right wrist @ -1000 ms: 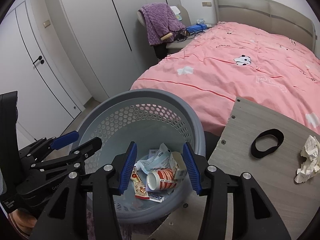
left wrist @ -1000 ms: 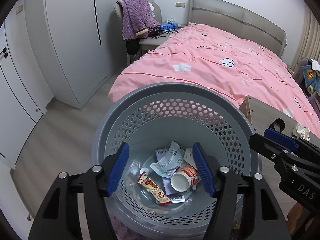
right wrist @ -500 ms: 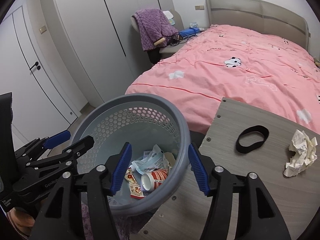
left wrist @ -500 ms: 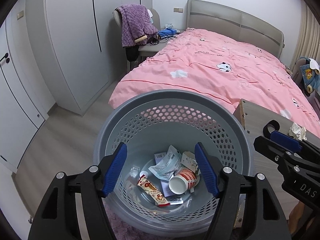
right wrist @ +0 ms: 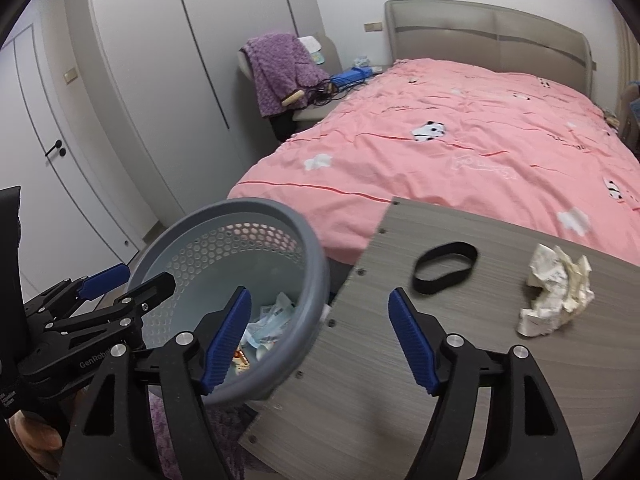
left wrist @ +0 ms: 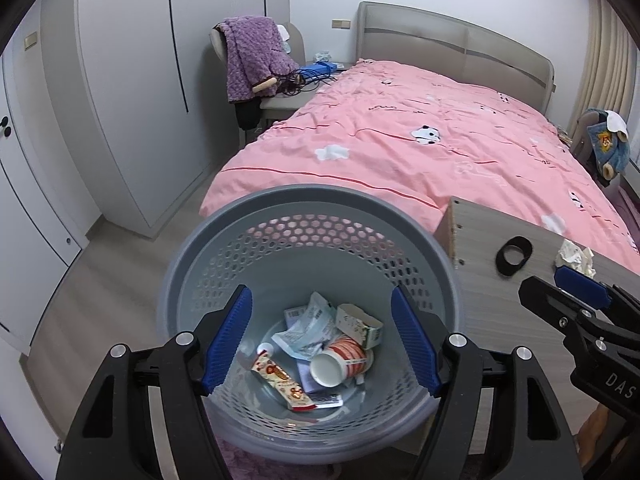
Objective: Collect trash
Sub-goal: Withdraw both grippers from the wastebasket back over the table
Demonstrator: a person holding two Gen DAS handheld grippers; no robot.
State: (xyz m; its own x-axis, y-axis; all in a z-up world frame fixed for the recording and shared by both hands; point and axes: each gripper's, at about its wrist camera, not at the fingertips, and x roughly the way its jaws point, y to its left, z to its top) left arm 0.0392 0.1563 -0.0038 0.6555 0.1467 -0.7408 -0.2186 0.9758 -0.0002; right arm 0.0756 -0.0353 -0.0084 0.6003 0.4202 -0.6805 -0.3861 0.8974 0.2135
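Note:
A grey perforated trash basket [left wrist: 280,216] stands on the floor and holds a paper cup [left wrist: 338,362], a snack wrapper [left wrist: 282,380] and paper scraps. My left gripper [left wrist: 320,340] hangs open and empty above it. The basket also shows in the right wrist view [right wrist: 256,210]. A crumpled paper ball [right wrist: 554,298] lies on the grey wooden table [right wrist: 400,400], right of a black band [right wrist: 444,266]. My right gripper [right wrist: 320,340] is open and empty over the table's left edge, left of the paper ball.
A bed with a pink cover [left wrist: 420,140] lies behind the basket and table. A chair with a purple blanket [left wrist: 252,56] stands by the white wardrobe [left wrist: 132,80]. A purple rug [right wrist: 180,440] lies under the basket.
Both grippers have pulled back and up from the basket. My right gripper has swung right, from over the basket to over the table edge, bringing the paper ball closer.

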